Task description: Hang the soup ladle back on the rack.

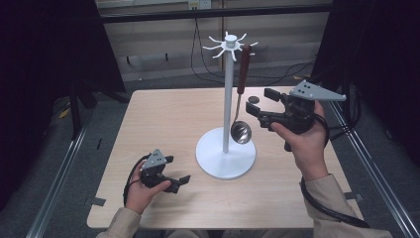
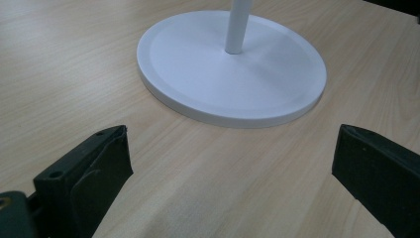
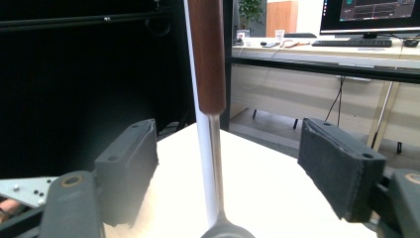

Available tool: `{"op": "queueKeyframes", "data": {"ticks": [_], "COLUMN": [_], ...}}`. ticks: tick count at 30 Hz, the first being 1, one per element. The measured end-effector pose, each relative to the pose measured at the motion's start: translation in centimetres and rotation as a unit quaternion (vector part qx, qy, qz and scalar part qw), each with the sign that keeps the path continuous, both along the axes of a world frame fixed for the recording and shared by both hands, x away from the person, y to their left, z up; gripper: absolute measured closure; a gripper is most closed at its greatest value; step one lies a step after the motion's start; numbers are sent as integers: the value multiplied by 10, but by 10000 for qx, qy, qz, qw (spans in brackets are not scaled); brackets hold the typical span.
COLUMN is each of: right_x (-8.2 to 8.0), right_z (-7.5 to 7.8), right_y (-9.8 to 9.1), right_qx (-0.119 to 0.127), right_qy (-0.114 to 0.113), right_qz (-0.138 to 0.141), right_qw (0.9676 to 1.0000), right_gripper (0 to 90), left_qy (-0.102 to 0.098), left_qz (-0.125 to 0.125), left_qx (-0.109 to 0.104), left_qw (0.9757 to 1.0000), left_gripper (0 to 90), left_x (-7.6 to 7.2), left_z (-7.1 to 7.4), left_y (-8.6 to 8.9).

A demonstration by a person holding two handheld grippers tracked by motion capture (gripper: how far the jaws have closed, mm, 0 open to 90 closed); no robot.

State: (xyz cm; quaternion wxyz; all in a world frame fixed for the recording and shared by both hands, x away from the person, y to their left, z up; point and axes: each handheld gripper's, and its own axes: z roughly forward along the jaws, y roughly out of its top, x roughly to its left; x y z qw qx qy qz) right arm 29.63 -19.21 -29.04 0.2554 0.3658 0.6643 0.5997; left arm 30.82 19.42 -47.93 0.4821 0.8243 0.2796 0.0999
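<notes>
Brown wood on top and shiny metal below: the ladle (image 1: 243, 69), hanging straight down from a hook on the white stand (image 1: 228, 99), right in front of the right gripper (image 1: 258, 100). Dangling with its round bowl just above the stand's flat foot, not touching the table (image 1: 163, 119). Hanging there so as to stay up off the table and easy to reach.

Seen from the right gripper view, standing tall in the gap of the right gripper (image 3: 228, 163), with the ladle (image 3: 208, 54) thin stem between the two black jaws. Not touching either pad. Jaws standing wide apart, one on each side, holding nothing. Pointing level at the stem, likely because that is the thin part, easy to pinch or let go of.

Resting low on the table, the left gripper (image 1: 178, 169), in a hand just near the stand's round foot. Seen from the left gripper view, the left gripper (image 2: 230, 168) facing the white stand (image 2: 233, 74), a little way ahead of the jaws. Jaws wide here too, with only bare wood between them. Probably waiting close by so as to hold the foot down if the stand starts tipping.

Sitting on the table just under the right gripper, a small dark round thing (image 1: 253, 99), too small to tell what.
</notes>
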Motion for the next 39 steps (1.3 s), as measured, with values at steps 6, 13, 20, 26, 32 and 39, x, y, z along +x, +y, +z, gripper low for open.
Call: {"op": "queueKeyframes", "data": {"ticks": [6, 13, 20, 26, 32, 39], "right_x": [-4, -11, -16, -20, -24, -26], "right_z": [-8, -16, -27, -35, -44, -55], "right_y": [-5, -9, -14, -18, -22, -26], "right_qx": [-44, -201, -228, -213, -251, -234], "right_qy": [74, 134, 175, 231, 264, 284], "right_qz": [38, 56, 81, 74, 23, -18], "right_qw": [10000, 9997, 9996, 9995, 9993, 9993], "right_gripper": [187, 160, 157, 158, 160, 164], "left_qy": [1, -3, -8, -20, -4, -9], "left_qz": [24, 13, 19, 4, 2, -5], "left_qx": [3, -1, 0, 25, 31, 55], "left_qw": [10000, 10000, 10000, 10000, 10000, 10000], "left_gripper": [17, 16, 16, 16, 16, 16], "left_x": [-1, -1, -2, -1, -2, -2], "left_z": [0, 0, 0, 0, 0, 0], "left_y": [0, 1, 1, 0, 0, 0]}}
